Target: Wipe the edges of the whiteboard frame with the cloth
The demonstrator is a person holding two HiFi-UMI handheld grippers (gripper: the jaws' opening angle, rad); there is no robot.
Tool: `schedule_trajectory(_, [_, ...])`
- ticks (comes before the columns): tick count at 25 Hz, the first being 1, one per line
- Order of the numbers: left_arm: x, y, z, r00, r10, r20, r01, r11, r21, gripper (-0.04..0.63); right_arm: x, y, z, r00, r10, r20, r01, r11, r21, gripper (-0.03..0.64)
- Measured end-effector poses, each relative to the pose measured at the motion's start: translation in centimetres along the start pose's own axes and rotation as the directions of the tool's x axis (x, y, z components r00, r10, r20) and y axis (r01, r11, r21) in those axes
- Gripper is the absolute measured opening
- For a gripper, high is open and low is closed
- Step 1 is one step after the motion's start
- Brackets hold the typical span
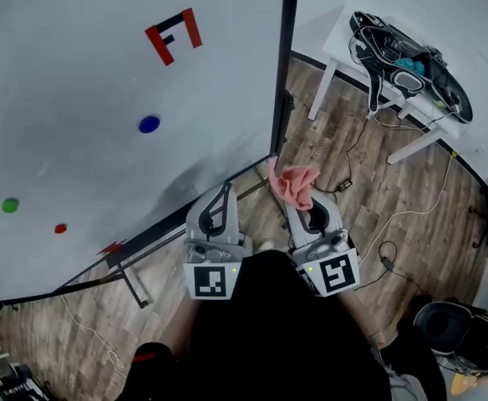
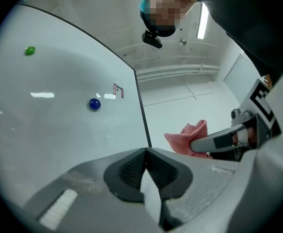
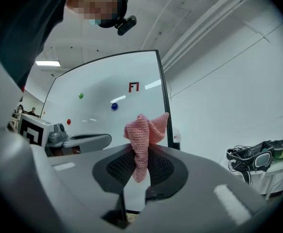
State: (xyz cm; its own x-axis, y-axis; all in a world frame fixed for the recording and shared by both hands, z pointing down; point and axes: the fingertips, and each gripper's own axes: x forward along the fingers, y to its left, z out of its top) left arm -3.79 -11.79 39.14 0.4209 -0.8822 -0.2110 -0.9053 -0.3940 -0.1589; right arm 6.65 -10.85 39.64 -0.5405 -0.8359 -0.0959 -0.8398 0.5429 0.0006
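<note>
Pink knitted cloth (image 3: 140, 135) sits pinched in our right gripper's (image 3: 137, 159) jaws, the black whiteboard frame (image 3: 164, 101) just beyond them, while our left gripper's (image 2: 145, 159) jaws are closed together.

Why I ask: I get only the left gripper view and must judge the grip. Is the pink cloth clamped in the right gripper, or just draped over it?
Observer: Clamped. In the right gripper view the right gripper has its jaws shut on the cloth, which stands up above them.
Operator: Is it on the frame?
Observer: In the head view it sits right by the lower end of the whiteboard frame, the dark right edge. I cannot tell if they touch.
Operator: What lies to the right of the board?
Observer: A white table carrying black gear, standing apart from the board.
</note>
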Motion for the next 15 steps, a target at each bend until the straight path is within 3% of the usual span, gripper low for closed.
schedule_trajectory(5, [-0.3,-0.1,-0.2,1.000,-0.009,-0.003,0.009,1.000,-0.008,0.002,0.6,0.5,0.1,0.999,-0.007,0.033,0.007,1.000,-0.008,0.048])
schedule_trajectory(9, [-0.8,-0.4,-0.8,0.999,-0.025,-0.034,0.024,1.000,-0.016,0.001,0.4,0.2,-0.8,0.999,-0.041,-0.017,0.041,0.999,-0.001,0.048])
schedule_trajectory(15, [-1.0,-1.0,-1.1,0.998,-0.040,-0.042,0.039,0.999,-0.012,0.002,0.4,-0.2,-1.0,0.997,-0.075,-0.015,0.075,0.997,-0.014,0.046])
